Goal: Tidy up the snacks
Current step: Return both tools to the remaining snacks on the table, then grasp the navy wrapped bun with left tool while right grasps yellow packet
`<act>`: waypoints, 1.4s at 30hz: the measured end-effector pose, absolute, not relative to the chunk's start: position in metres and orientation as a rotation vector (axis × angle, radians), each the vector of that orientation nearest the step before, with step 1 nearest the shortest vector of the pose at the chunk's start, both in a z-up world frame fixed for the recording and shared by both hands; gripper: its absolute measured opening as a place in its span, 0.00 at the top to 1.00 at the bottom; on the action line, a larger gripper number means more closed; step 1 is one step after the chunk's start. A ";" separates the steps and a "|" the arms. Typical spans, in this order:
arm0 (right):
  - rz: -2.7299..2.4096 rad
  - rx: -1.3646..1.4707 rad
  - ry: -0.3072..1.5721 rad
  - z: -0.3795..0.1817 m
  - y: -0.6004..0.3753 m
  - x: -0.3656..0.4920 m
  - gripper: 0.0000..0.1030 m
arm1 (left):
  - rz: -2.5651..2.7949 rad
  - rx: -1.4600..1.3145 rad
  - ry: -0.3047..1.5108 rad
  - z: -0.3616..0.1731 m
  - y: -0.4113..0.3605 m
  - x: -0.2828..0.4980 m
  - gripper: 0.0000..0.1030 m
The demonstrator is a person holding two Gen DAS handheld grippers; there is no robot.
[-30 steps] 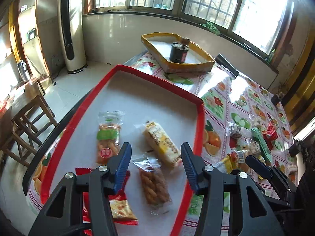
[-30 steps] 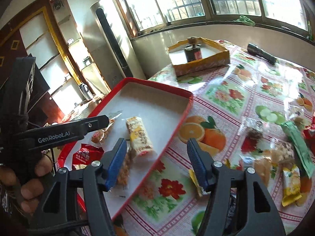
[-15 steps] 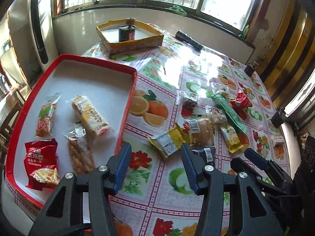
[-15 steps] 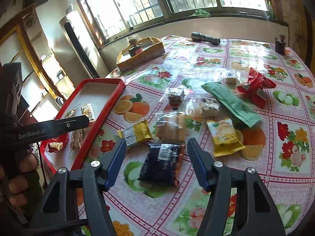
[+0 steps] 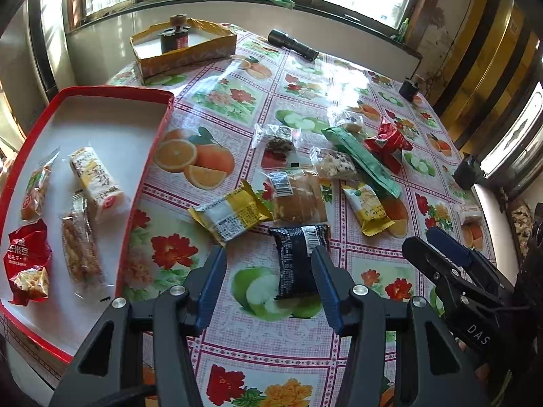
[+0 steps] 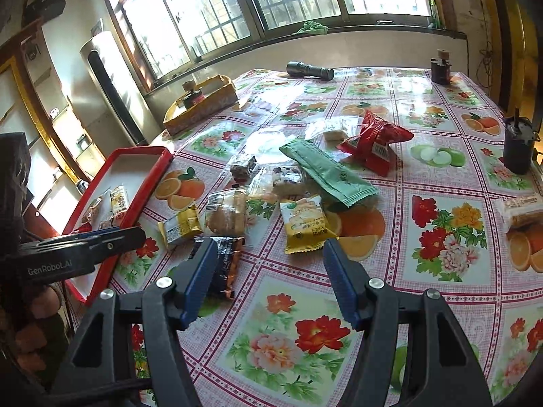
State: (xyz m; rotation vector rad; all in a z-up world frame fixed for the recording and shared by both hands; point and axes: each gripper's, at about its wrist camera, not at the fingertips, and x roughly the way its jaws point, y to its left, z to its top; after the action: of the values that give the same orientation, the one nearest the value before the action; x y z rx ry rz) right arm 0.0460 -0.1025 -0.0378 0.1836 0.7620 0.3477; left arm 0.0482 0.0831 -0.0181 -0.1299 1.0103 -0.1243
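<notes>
The tray [image 5: 149, 156] holds 4 snacks; both grippers, left [image 5: 268, 288] and right [image 6: 269, 281], have jaws apart, empty.

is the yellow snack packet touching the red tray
Apart. In the left wrist view the yellow snack packet lies on the tablecloth, and a strip of flowered cloth shows between it and the red tray rim.

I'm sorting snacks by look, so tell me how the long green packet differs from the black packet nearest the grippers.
The green packet is long and narrow; the black packet is shorter and broader. The green packet lies across other snacks in the pile, while the black packet lies on the tablecloth at the pile's near edge. The black packet shows a white label; on the green one none is visible. Both are sealed and outside the red tray.
</notes>
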 end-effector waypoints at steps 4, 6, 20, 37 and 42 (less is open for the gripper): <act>0.347 0.184 0.771 -0.042 -0.106 0.048 0.37 | -0.135 -0.136 1.031 -0.024 0.075 0.050 0.49; 0.352 0.185 0.776 -0.044 -0.107 0.049 0.37 | -0.138 -0.137 1.035 -0.026 0.073 0.049 0.49; 0.370 0.143 0.794 -0.051 -0.110 0.064 0.36 | -0.180 -0.136 1.095 -0.046 0.052 0.063 0.49; 0.429 0.046 0.898 -0.077 -0.090 0.113 0.41 | -0.163 -0.118 1.128 -0.069 0.052 0.079 0.47; 0.424 0.013 0.917 -0.081 -0.084 0.121 0.48 | -0.153 -0.101 1.115 -0.070 0.050 0.081 0.41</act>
State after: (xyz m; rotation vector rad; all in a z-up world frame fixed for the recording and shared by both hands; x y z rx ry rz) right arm 0.1212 -0.0844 -0.0811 0.0128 0.9165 0.4239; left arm 0.0812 0.0503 -0.0701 -0.1007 1.1151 -0.1531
